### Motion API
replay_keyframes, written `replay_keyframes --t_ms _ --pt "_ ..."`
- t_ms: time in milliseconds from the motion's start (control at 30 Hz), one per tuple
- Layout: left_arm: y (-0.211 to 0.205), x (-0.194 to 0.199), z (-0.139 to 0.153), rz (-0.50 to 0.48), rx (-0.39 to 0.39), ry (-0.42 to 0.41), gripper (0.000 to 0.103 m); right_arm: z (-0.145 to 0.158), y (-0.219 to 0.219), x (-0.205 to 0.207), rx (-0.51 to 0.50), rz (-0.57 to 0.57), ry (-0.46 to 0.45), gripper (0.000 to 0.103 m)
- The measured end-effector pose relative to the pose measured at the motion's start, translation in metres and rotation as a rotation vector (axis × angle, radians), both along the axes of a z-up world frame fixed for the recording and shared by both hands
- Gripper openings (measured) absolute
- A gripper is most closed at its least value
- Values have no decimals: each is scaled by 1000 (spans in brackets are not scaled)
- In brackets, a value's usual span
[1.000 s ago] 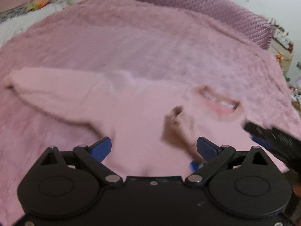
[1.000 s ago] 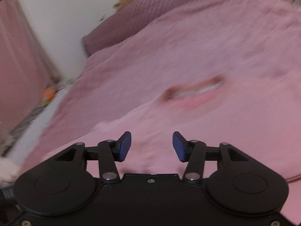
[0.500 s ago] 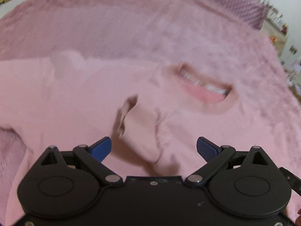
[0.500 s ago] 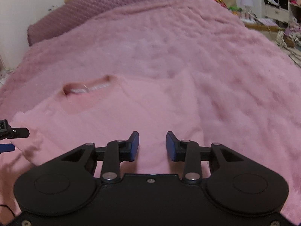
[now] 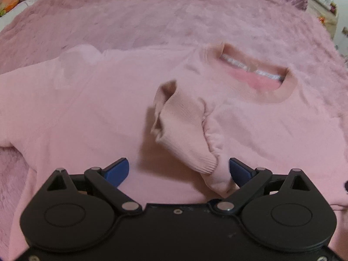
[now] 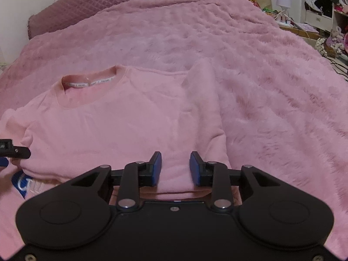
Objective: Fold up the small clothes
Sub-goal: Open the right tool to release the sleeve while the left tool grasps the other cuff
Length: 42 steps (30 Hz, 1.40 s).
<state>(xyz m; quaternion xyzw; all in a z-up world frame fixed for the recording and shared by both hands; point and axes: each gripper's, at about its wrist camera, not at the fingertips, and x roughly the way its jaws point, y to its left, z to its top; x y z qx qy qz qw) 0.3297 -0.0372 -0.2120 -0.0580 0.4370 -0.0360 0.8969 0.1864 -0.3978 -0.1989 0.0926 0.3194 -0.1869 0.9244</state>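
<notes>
A pink sweater (image 5: 104, 113) lies front-up on the fluffy pink blanket (image 6: 271, 69) that covers the bed, its ribbed collar (image 6: 87, 91) turned toward the head of the bed, where a quilted purple pillow (image 6: 121, 2) rests along the edge. One sleeve is folded across the chest, and its ribbed cuff (image 5: 180, 117) stands up crumpled near the middle of the garment. The left gripper (image 5: 179, 170) hovers low over the sweater with its blue fingers (image 5: 116, 170) spread wide; the folded sleeve passes just beside the right-hand finger, but nothing is clamped. The right gripper (image 6: 175, 168) sits at the sweater's lower hem, near the side of the bed closest to the camera, its fingers (image 6: 157, 167) parted narrowly with fabric showing between them, gripping nothing. Cluttered shelves (image 6: 322, 4) stand beyond the far corner of the bed
</notes>
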Motion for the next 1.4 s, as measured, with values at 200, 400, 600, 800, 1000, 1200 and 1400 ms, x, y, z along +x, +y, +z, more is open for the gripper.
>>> replay_keyframes --t_ms 200,400,600,800,1000,1200,1400 --pt "73 -21 54 54 -85 -142 103 40 58 13 -12 158 -105 31" --pt "208 -43 76 227 -106 -191 103 50 164 50 26 405 -127 31" --pt "332 -58 73 462 -53 -227 103 29 254 83 1 546 -105 31" --pt "415 -48 46 628 -201 -229 102 4 299 110 -16 577 -45 31" --pt "449 -20 20 696 -322 -198 99 -9 311 123 -11 572 -4 31" --pt "453 -3 11 672 -307 -208 98 -19 312 127 -6 571 22 31" --pt "454 13 6 672 -304 -230 95 -24 311 127 -2 577 29 31"
